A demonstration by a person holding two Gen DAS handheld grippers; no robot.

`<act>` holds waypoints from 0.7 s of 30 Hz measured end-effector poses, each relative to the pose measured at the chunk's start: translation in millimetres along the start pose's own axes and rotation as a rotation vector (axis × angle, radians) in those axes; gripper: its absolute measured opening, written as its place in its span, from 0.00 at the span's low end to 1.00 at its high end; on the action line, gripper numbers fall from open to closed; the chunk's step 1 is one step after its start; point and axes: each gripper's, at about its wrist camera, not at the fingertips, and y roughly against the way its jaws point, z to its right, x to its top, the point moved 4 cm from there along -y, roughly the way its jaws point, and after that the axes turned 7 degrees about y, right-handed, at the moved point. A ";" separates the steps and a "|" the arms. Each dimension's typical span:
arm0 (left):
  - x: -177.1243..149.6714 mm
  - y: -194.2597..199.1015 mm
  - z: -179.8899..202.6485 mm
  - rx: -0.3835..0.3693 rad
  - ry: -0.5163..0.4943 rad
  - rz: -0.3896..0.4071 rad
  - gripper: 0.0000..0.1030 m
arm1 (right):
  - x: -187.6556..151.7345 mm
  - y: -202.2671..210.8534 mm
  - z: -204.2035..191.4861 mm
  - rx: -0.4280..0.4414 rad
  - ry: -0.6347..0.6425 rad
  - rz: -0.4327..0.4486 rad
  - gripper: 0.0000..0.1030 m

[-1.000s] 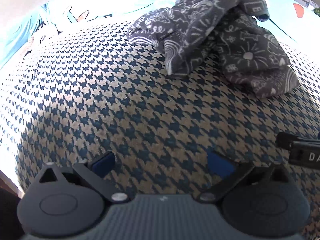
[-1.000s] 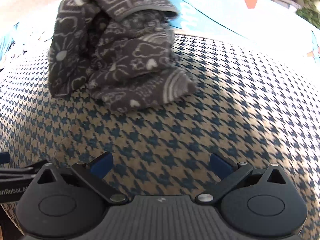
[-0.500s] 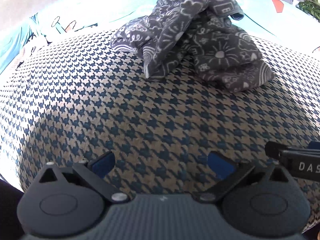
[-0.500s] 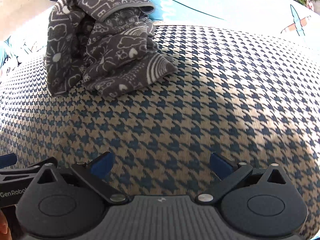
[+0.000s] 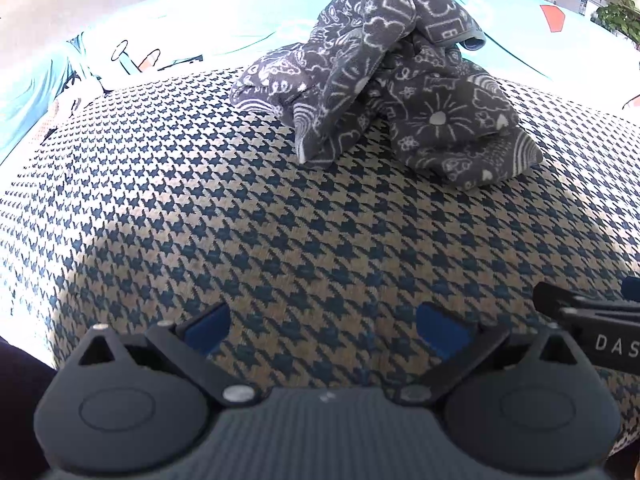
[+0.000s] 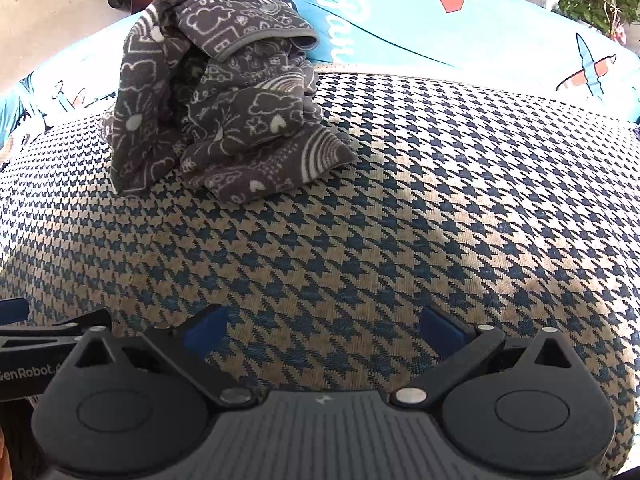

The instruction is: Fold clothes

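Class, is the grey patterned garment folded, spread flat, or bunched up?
Bunched up. The garment sits in a crumpled heap with overlapping, uneven layers, not flat on the houndstooth cloth.

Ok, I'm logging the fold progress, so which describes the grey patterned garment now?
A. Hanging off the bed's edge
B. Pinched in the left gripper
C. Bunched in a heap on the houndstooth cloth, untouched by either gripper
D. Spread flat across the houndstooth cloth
C: the grey patterned garment lies crumpled on the houndstooth cloth, well ahead of the open left gripper and open right gripper.
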 end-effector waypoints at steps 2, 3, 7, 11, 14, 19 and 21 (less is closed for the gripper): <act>0.0 1.2 0.6 -0.002 -0.002 0.002 1.00 | -1.0 1.0 0.0 -0.002 -0.001 -0.001 1.00; 0.0 1.9 1.6 -0.003 -0.002 0.004 1.00 | -1.2 1.3 0.1 -0.002 -0.002 -0.002 1.00; 0.9 2.6 2.8 -0.005 -0.008 0.010 1.00 | -2.6 2.8 -0.7 -0.004 -0.016 -0.007 1.00; 0.2 1.9 -3.5 -0.012 -0.012 0.009 1.00 | -4.1 3.3 -2.0 -0.003 -0.013 -0.015 1.00; -0.6 2.3 -6.6 -0.016 -0.015 0.009 1.00 | -4.6 4.1 -3.0 -0.006 -0.009 -0.018 1.00; 0.2 2.6 -4.2 -0.017 -0.019 0.010 1.00 | -4.0 5.0 -2.3 -0.003 -0.011 -0.017 1.00; -0.6 4.6 -4.8 -0.019 -0.025 0.013 1.00 | -3.8 5.0 -2.2 -0.003 -0.011 -0.019 1.00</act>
